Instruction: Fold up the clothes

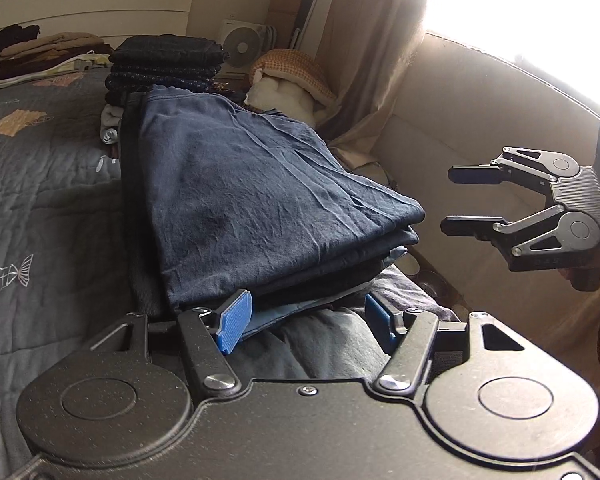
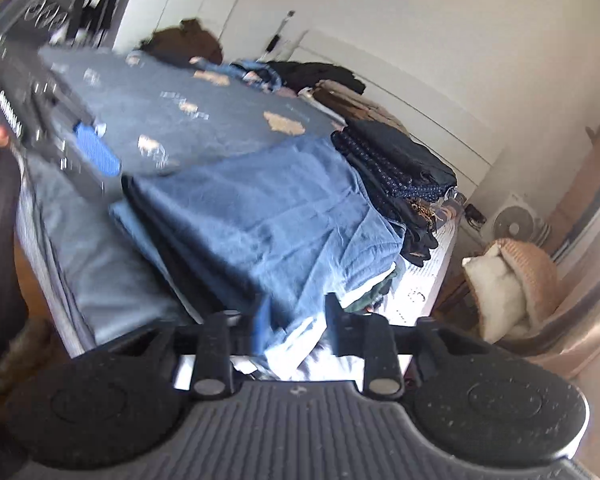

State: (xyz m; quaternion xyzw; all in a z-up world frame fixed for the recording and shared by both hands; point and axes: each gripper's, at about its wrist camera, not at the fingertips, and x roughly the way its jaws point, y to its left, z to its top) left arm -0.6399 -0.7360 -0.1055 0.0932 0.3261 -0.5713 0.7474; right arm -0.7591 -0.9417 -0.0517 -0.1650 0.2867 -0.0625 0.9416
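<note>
At the near edge of the bed (image 1: 40, 184), my left tongs (image 1: 308, 320) stand open just before the folded navy garment (image 1: 260, 184), pads clear of the cloth and nothing between them. My right tongs (image 1: 460, 200) hang off to the right of the pile in the left wrist view, jaws apart and empty. The garment lies flat on top of a low pile of other folded pieces at the bed's corner, its folded edge toward me. I judge the fold itself done, so the step in hand is tidying and leaving: I would lift both tongs straight away without snagging the top layer, and square any corner that overhangs. Beyond it stands a stack of dark patterned clothes (image 1: 168, 64), and further back a heap of tan and black ones (image 1: 48, 54) against the wall.
</note>
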